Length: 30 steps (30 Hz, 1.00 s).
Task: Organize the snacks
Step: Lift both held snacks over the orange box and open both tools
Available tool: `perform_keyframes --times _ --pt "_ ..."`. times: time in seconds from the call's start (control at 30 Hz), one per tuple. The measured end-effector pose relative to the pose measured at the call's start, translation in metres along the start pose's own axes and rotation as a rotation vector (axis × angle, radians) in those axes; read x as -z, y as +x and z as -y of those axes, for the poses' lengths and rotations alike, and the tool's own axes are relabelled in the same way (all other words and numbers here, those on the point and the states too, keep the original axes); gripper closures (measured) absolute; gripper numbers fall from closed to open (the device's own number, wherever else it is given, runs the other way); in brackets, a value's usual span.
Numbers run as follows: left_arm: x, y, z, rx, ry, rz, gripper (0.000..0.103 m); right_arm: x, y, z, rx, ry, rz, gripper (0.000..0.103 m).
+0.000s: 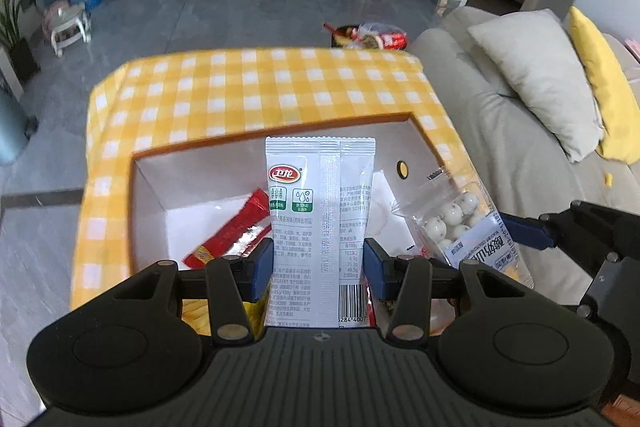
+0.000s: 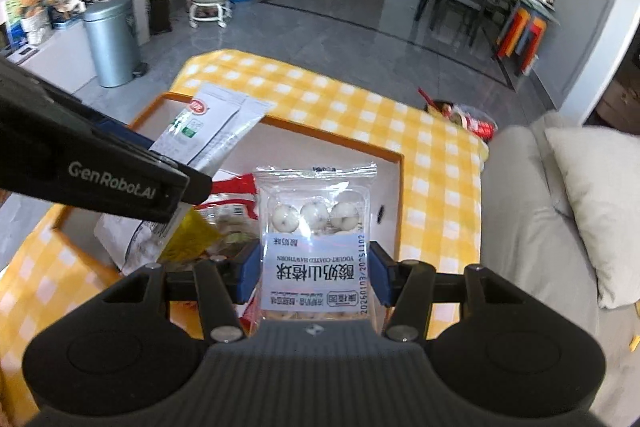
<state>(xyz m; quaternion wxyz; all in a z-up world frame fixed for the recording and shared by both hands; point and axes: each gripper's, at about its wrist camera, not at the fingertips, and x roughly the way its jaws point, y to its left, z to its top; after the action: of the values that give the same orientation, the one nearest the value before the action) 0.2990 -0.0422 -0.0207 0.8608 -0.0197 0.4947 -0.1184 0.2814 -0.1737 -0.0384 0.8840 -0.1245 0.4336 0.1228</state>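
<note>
My left gripper (image 1: 319, 259) is shut on a white snack packet with a red logo (image 1: 320, 211) and holds it upright above the open white box with an orange rim (image 1: 280, 131). The packet also shows in the right wrist view (image 2: 212, 123). My right gripper (image 2: 316, 271) is shut on a clear packet of white yogurt-coated hawthorn balls (image 2: 316, 227), held over the same box (image 2: 340, 147); this packet shows at the right of the left wrist view (image 1: 464, 223). A red snack packet (image 1: 232, 231) and other snacks lie inside the box.
The box sits on a table with a yellow checked cloth (image 1: 260, 83). A grey sofa with cushions (image 1: 532, 75) stands to the right. A basket of snacks (image 1: 368, 37) sits on the floor beyond the table. A metal bin (image 2: 110, 39) stands at the left.
</note>
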Motion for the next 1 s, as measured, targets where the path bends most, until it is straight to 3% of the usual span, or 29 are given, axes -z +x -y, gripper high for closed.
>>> perform_keyframes --times 0.33,0.8,1.0 --pt "-0.013 0.059 0.002 -0.004 0.010 -0.129 0.049 0.001 0.062 0.003 0.005 -0.059 -0.104 0.050" --pt "-0.017 0.092 0.002 -0.014 0.000 -0.225 0.048 0.000 0.093 -0.011 0.011 -0.182 -0.148 0.047" --pt "-0.016 0.089 0.003 -0.024 0.016 -0.211 0.037 0.001 0.097 -0.010 0.005 -0.175 -0.171 0.046"
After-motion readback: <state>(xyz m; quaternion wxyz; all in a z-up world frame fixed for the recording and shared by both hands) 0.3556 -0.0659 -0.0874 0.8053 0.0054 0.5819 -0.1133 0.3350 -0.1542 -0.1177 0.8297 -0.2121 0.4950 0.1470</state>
